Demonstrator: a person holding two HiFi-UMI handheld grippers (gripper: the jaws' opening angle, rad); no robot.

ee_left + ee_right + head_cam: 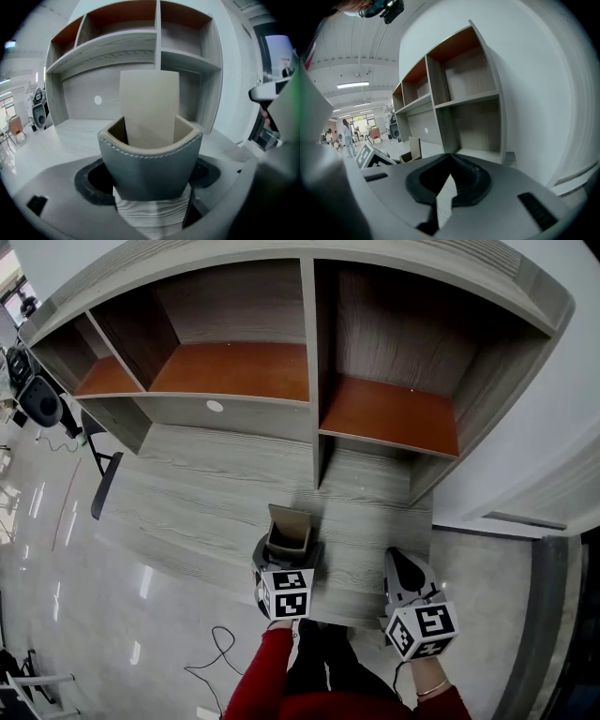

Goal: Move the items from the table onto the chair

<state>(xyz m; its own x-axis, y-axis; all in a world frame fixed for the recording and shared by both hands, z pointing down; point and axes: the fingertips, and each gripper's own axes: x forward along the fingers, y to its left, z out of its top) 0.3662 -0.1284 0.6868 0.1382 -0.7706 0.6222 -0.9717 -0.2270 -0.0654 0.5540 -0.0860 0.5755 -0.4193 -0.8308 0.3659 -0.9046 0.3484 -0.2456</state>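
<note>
Grey stitched holder (288, 532) with beige lining, upright on the counter (206, 493) at lower centre of the head view, just inside the near edge. Long axis vertical, mouth up; tall beige back panel toward the shelving (234, 371), curved grey front toward the camera. Straddled by the left tongs (287, 554), spread wide, pads beside its walls with no pressure evident. Right tongs (405, 570) at lower right, closed to a sliver, empty. Step in hand, by judgement: grasp before the lift. Next: close on the side walls, keep upright, carry toward what looks like a dark chair (105, 484) at centre left.
</note>
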